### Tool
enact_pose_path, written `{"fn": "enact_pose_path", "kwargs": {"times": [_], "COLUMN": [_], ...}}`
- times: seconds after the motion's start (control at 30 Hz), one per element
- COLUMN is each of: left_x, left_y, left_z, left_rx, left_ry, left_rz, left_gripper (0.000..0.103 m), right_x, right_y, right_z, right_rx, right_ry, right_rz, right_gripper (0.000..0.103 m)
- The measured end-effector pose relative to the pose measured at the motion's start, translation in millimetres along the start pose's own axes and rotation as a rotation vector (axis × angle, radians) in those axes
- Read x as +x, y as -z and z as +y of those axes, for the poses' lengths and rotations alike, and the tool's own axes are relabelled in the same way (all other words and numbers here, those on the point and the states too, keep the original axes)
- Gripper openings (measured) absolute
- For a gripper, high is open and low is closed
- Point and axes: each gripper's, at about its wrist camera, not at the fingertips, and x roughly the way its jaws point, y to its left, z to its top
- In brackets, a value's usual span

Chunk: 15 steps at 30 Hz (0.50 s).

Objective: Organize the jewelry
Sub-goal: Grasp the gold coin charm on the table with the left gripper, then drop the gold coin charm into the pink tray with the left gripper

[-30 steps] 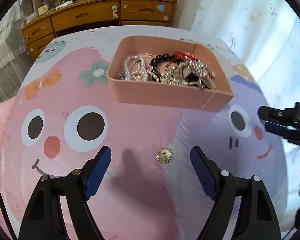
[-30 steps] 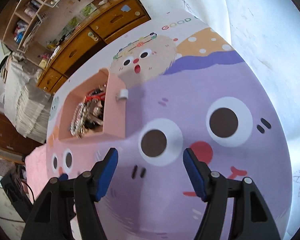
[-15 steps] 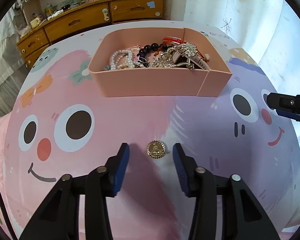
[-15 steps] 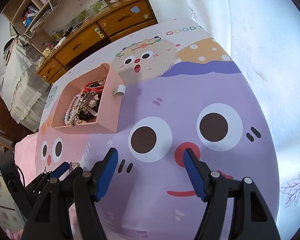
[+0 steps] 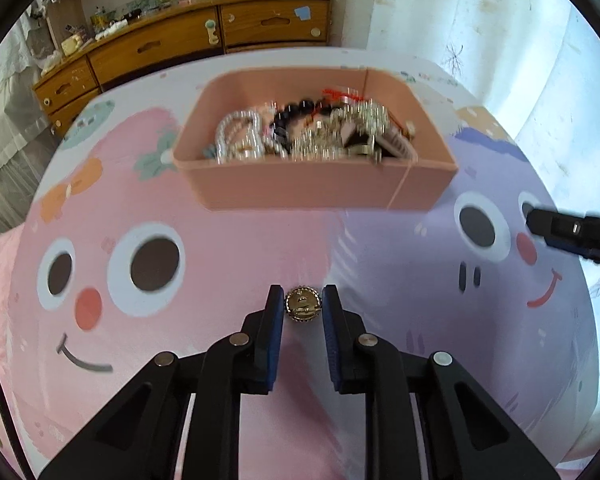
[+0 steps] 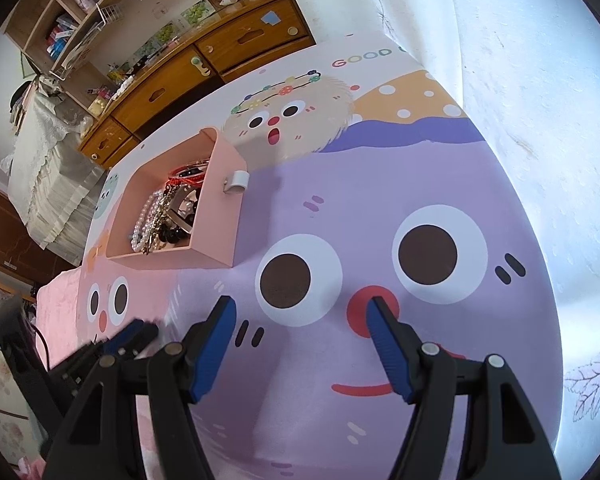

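Observation:
A small round gold brooch point(image 5: 302, 304) lies on the cartoon tablecloth. My left gripper point(image 5: 302, 306) is closed on it, a blue pad touching each side, low on the cloth. Beyond it stands a pink box point(image 5: 320, 192) holding pearls, black beads, red cord and silver pieces; it also shows in the right wrist view point(image 6: 220, 224). My right gripper point(image 6: 302, 336) is open and empty over the purple face, and its tip shows in the left wrist view point(image 5: 568, 230). The left gripper shows at the lower left of the right wrist view point(image 6: 134, 330).
A wooden drawer chest point(image 5: 204, 40) with clutter on top stands behind the table. A white curtain point(image 6: 520, 80) hangs at the right. A silver clip point(image 6: 236, 181) sits on the box's side wall. The table edge curves close at the right.
My left gripper has moved forward and its fingers have closed from wide open onto the gold brooch. The right gripper has stayed open and shifted only slightly.

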Motion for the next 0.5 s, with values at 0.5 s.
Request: {"fn": "enact_pose_path", "kwargs": {"times": [0.5], "left_x": [-39], "left_y": [-79], "left_z": [0], "left_rx": [0.053], "left_ry": [-0.046], "left_rz": [-0.181], "left_gripper": [0.017], "right_x": [-8], "right_y": [-5], "right_z": [5], "right_rx": [-0.023], "right_ry": [-0.033], "right_rz": [0.004], "right_gripper": [0.068]}}
